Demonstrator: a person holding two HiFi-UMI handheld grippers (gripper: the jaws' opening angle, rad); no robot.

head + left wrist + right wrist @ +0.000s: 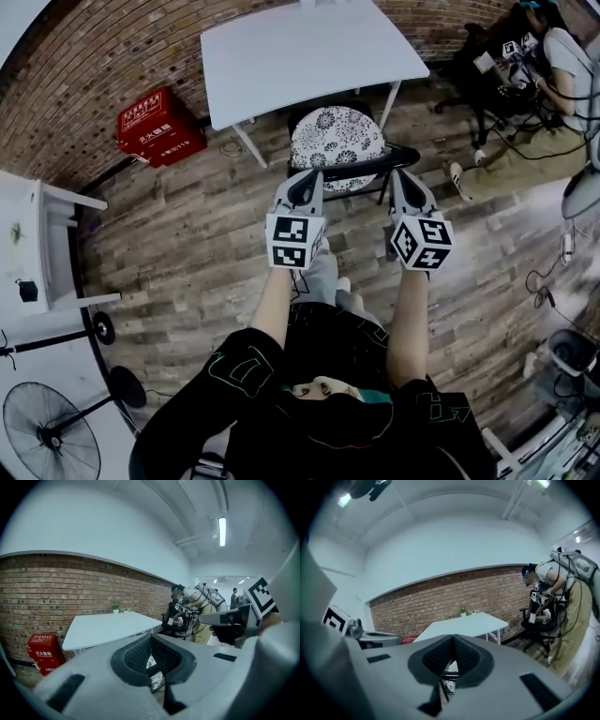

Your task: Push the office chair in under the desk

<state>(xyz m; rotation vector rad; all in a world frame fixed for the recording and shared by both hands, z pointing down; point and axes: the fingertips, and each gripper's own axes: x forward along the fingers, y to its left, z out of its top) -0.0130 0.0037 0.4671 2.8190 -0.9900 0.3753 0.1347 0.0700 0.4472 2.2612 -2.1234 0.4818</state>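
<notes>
The office chair (337, 137), with a round cushion in a black and white flower pattern, stands on the wooden floor just in front of the white desk (300, 52). Only the far edge of the seat reaches the near edge of the desk, between the two front legs, so most of the chair is outside.

The person holds both arms forward and side by side. The left gripper (304, 180) has its jaws fully closed with nothing between them. Its tip is at the near rim of the seat, on the left side. The right gripper (401, 178) is also fully closed and empty, and its tip is at the black frame on the right side. I cannot tell for sure if the tips press on the chair or are only just beside it.

I think closed jaws are used because a chair on wheels needs a push, not a grip, and a closed tip is stiff. One tip on each side should keep the chair from turning as it rolls.

By count there are two grippers, one desk, and one chair to push. Aside from these there is one red box (159, 127) at the brick wall, one fan (52, 433) on the floor, and one other person (561, 58) sitting at the far right.
</notes>
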